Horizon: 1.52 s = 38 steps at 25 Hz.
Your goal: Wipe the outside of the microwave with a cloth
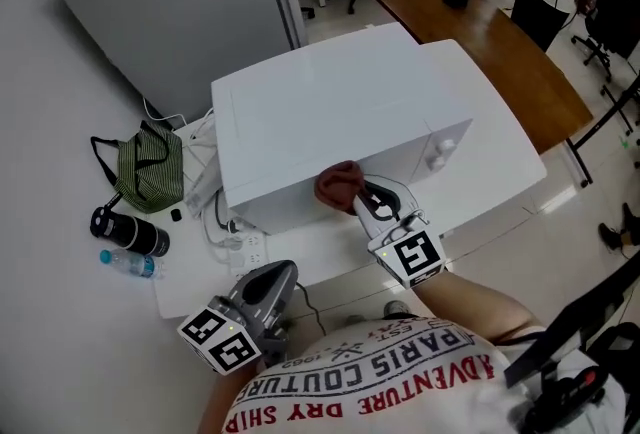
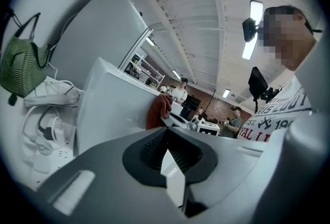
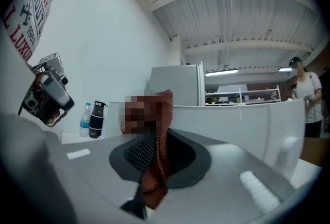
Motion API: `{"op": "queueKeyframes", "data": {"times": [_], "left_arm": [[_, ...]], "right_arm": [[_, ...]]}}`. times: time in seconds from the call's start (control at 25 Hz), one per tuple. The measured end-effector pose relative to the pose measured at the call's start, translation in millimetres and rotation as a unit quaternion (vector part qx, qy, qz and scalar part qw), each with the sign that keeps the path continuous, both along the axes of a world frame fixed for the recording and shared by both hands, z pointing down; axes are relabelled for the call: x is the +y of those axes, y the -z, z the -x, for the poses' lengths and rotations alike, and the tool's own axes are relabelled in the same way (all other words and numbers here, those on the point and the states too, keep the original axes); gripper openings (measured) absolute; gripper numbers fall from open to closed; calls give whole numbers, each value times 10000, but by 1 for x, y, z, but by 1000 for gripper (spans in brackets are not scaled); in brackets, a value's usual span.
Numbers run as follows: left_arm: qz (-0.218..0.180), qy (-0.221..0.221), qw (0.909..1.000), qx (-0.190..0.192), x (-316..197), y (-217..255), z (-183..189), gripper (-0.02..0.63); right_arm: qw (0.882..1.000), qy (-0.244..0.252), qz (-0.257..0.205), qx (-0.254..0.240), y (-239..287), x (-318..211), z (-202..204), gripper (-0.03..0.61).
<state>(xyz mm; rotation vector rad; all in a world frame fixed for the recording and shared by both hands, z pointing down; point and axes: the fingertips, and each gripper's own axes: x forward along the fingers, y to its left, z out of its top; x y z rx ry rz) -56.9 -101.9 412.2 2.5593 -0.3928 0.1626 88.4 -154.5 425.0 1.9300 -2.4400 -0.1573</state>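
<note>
Right gripper [image 1: 354, 195] clamps cloth [image 1: 338, 184] at microwave [image 1: 340, 112] front; left gripper [image 1: 284, 271] closed, empty, idle. Probably best wiped with steady pressure, overlapping strokes

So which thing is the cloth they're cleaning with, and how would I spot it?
Find the big white microwave on the white table. Against its near face, left of the knobs, the right gripper is shut on a crumpled cloth. It is the only rust-red thing there; all around it is white or grey.
</note>
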Motion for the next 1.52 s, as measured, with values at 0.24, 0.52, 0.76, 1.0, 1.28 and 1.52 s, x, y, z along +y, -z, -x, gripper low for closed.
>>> {"op": "queueKeyframes", "data": {"times": [0.24, 0.52, 0.76, 1.0, 1.28, 1.52], "left_arm": [[45, -582, 9983, 2, 12, 3, -53, 5], [29, -750, 9972, -16, 21, 7, -80, 5], [33, -605, 9982, -8, 24, 9, -77, 5], [121, -348, 9993, -8, 27, 2, -58, 5], [246, -92, 9996, 46, 27, -7, -21, 5], [254, 428, 9986, -160, 20, -14, 45, 5]], "right_arm": [[9962, -834, 234, 62, -7, 26, -89, 46], [9883, -1466, 305, 301, -5, 44, -151, 46], [9898, -1366, 311, 249, -6, 45, -156, 46], [9939, -1083, 204, 83, -12, 60, -124, 46], [9991, -43, 421, 41, -42, 56, -10, 44], [9939, 983, 388, 307, -58, 20, 98, 44]]}}
